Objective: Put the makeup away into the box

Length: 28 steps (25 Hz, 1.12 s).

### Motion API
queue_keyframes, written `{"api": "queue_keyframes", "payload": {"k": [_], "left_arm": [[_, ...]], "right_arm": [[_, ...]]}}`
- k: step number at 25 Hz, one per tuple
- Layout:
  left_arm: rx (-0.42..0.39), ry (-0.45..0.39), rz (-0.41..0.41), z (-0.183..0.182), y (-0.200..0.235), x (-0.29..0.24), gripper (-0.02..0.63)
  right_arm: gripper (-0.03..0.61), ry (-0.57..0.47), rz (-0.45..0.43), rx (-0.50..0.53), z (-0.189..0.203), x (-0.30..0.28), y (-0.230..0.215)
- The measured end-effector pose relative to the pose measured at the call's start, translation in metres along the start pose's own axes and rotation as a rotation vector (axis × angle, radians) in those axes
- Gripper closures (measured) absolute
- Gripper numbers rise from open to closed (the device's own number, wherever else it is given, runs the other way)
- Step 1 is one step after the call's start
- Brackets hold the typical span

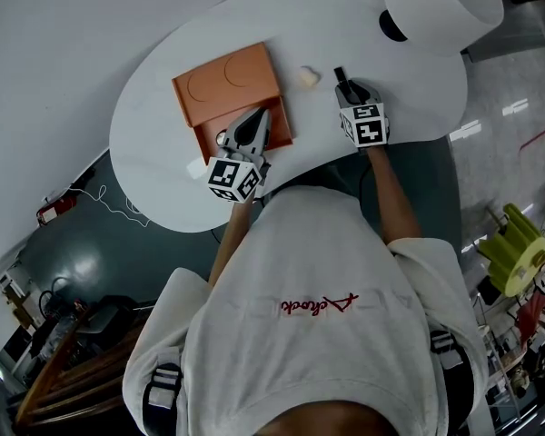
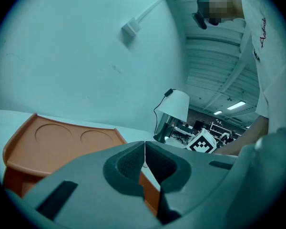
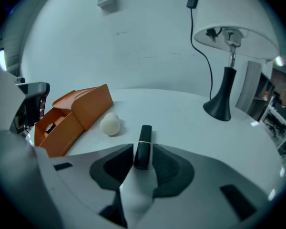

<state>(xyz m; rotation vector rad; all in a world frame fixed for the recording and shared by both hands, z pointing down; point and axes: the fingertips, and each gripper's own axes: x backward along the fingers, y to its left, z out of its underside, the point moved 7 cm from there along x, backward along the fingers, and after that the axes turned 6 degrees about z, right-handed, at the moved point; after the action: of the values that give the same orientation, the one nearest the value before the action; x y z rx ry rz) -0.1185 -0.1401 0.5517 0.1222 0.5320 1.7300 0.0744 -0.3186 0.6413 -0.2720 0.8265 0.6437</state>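
Note:
A black lipstick (image 3: 143, 144) lies on the white table, its near end between the pads of my right gripper (image 3: 143, 159), which is shut on it; in the head view the lipstick (image 1: 340, 74) pokes out past that gripper (image 1: 345, 85). The orange box (image 1: 232, 89) stands to the left, lid flipped back and tray open. My left gripper (image 1: 257, 121) hovers over the tray's front, and its pads (image 2: 133, 161) meet with nothing between them. A pale egg-shaped makeup sponge (image 1: 307, 77) rests between the box and the lipstick.
A white-shaded lamp (image 1: 440, 3) with a dark base (image 3: 222, 104) stands at the table's far right, its cord running up the wall. The round white table (image 1: 163, 143) ends close to the person's body. A wall runs behind the table.

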Motion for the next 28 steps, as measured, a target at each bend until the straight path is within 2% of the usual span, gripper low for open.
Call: {"api": "queue_keyframes", "payload": {"k": [8, 22, 28], "left_arm": [[-0.002, -0.006, -0.010, -0.002, 0.002, 0.004, 0.601], [-0.040, -0.045, 0.014, -0.017, -0.008, 0.010, 0.601], [-0.069, -0.086, 0.008, -0.034, -0.009, 0.021, 0.601]], "right_arm": [[0.469, 0.026, -0.008, 0.025, 0.001, -0.004, 0.002], [0.472, -0.085, -0.020, -0.015, -0.019, 0.032, 0.005], [0.472, -0.207, -0.018, -0.015, -0.060, 0.056, 0.013]]}}
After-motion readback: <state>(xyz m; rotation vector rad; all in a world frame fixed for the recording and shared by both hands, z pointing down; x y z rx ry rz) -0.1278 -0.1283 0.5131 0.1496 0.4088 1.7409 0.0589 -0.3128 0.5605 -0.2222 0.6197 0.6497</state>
